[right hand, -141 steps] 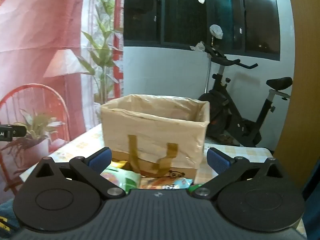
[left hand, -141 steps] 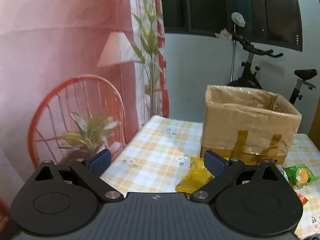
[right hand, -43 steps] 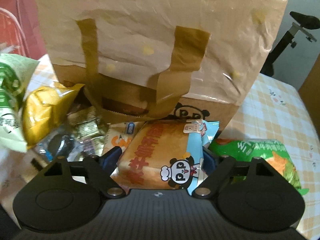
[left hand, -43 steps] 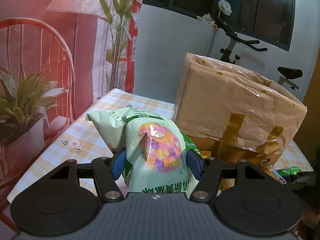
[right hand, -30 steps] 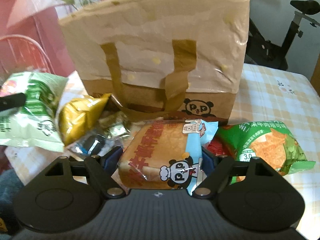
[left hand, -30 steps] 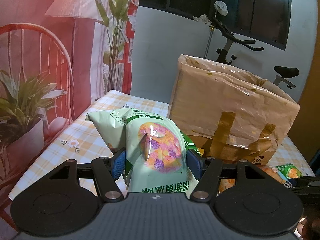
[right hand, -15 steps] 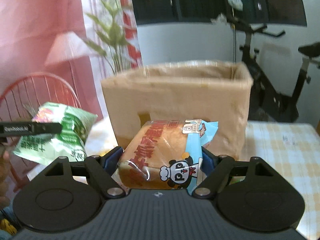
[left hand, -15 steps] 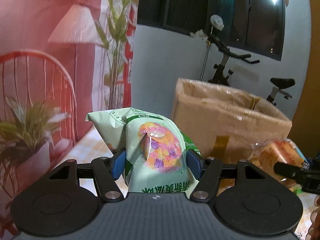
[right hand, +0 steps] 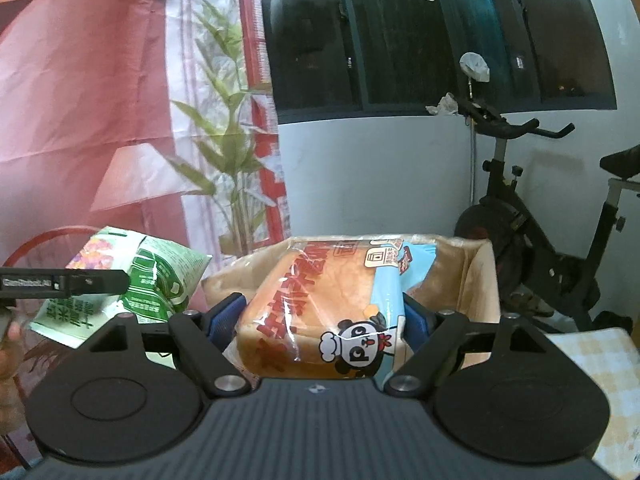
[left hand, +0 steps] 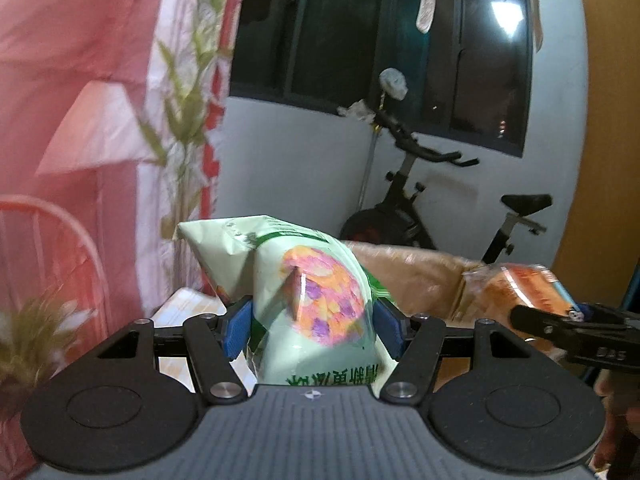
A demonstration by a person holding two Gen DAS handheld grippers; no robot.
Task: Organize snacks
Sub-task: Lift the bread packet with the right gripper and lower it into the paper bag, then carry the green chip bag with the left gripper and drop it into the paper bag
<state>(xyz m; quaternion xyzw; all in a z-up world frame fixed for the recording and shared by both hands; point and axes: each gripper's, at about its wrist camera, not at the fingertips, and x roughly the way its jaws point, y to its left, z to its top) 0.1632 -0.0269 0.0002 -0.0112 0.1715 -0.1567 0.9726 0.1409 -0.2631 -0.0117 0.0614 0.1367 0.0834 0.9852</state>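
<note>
A pale green snack bag (left hand: 304, 280) with a pink and orange picture sits between the blue pads of my left gripper (left hand: 312, 330), whose jaws are closing on it. My right gripper (right hand: 320, 318) is shut on a wrapped loaf of bread (right hand: 320, 288) with a panda label. Both packs hang in the air in front of the open brown paper bag (right hand: 480, 280), near its top rim. The right wrist view shows the green snack bag (right hand: 152, 280) off to the left. In the left wrist view the loaf (left hand: 520, 284) is at the right.
A black exercise bike (right hand: 540, 220) stands behind the paper bag against a white wall under a dark window. A red printed curtain (right hand: 100, 80) hangs at the left. A corner of the yellow checked tablecloth (right hand: 600, 360) shows at the lower right.
Both grippers have risen with their packs and tilted up. The table and the other snacks have dropped out of view, and the paper bag's rim now sits low behind the packs.
</note>
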